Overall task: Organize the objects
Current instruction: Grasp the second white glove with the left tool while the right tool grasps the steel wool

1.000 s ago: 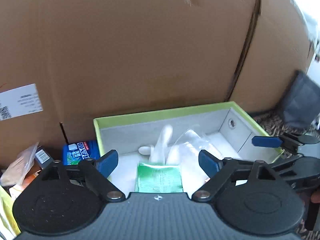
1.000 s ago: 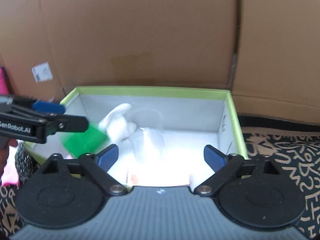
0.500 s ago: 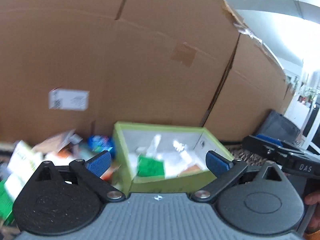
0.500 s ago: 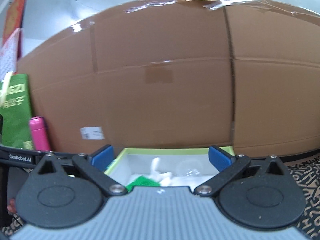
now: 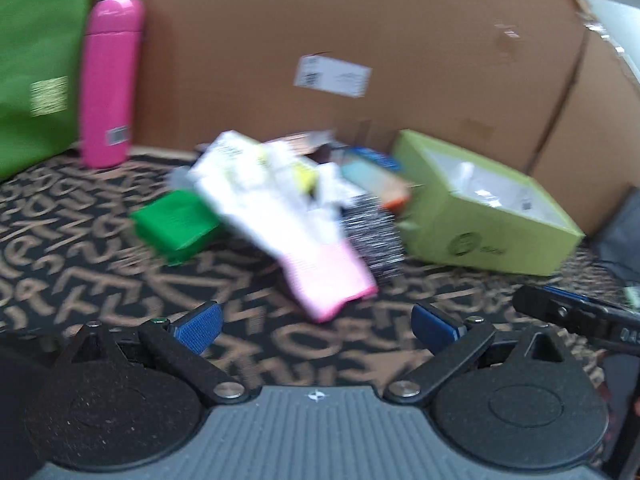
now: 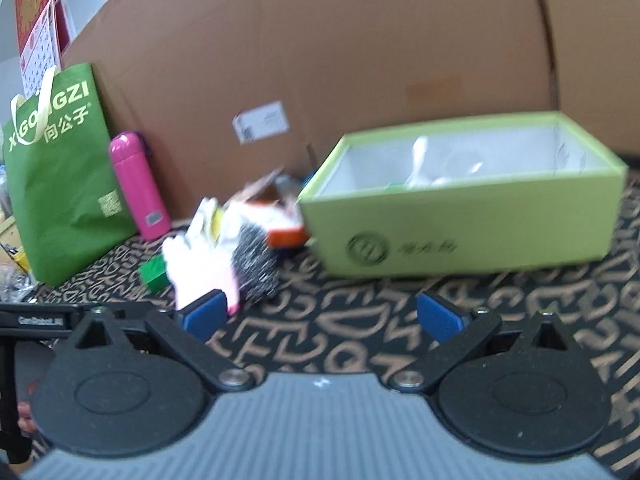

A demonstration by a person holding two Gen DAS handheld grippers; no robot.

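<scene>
The left gripper (image 5: 314,326) and right gripper (image 6: 322,316) are held with fingers spread wide after just opening, nothing between them. A lime-green box (image 6: 460,232) is seen on the patterned cloth (image 6: 360,320), white items inside. Left of the box a white-and-pink glove (image 5: 304,232), a green packet (image 5: 176,224) and a pink bottle (image 5: 108,80) are found

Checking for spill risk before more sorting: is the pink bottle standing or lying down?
Standing upright. The pink bottle stands on its base on the patterned mat, beside the green bag, cap on top.
</scene>
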